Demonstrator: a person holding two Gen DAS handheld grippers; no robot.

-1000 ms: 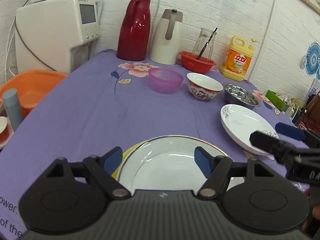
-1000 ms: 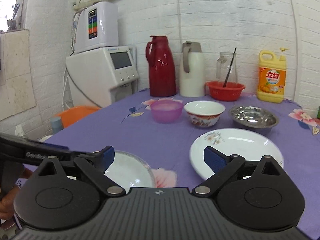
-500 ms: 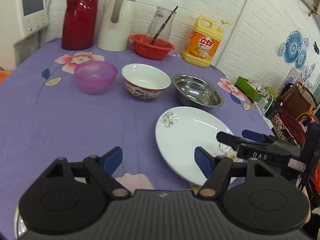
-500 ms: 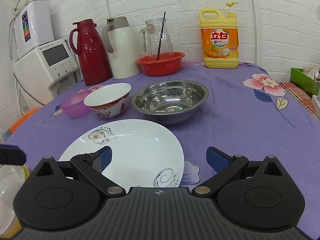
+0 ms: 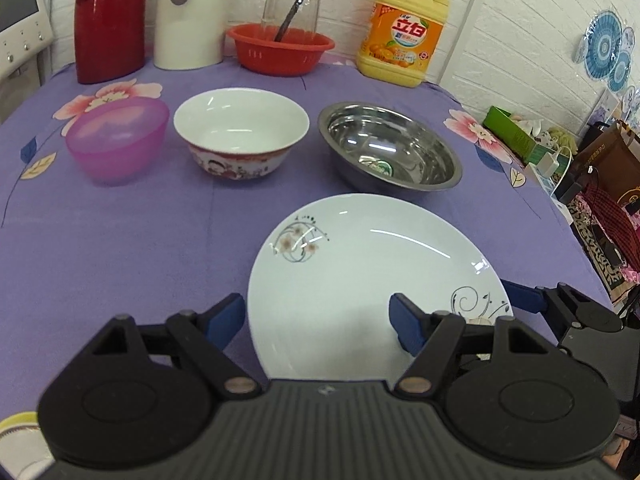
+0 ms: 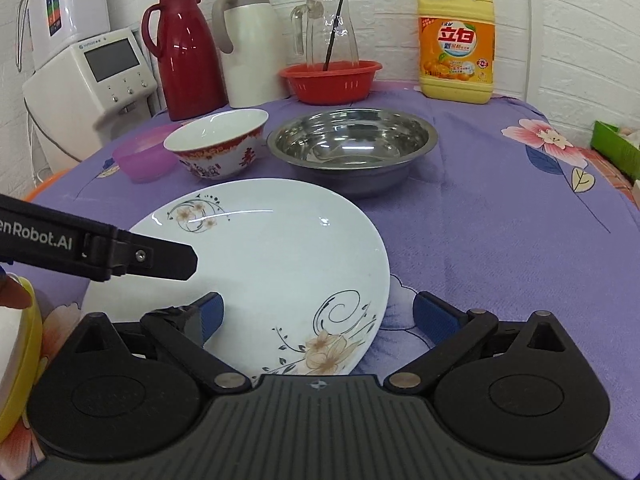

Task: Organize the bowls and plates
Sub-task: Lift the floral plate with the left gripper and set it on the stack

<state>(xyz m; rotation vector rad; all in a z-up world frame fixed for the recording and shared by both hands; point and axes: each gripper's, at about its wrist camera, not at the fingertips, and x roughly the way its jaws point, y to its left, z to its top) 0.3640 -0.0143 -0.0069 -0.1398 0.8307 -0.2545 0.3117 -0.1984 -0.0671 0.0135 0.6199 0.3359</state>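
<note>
Floral white plate (image 5: 360, 272), lower centre on bench (image 5: 140, 248): left gripper (image 5: 316, 320) and right gripper (image 6: 316, 314) wide, straddling opposite rims, apparently for lifting.

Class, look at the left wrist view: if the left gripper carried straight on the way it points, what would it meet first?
Most likely the white floral plate lying on the purple tablecloth: the open left gripper straddles its near-left rim. Depth is hard to judge.

A home kitchen corner: white brick walls, a tabletop (image 6: 500, 216) under a flowered purple cloth, thermos flasks (image 6: 176, 52), a dish soap bottle (image 6: 456, 40), a water purifier (image 6: 92, 68), bowls (image 5: 240, 132) and plates (image 6: 260, 264).
</note>
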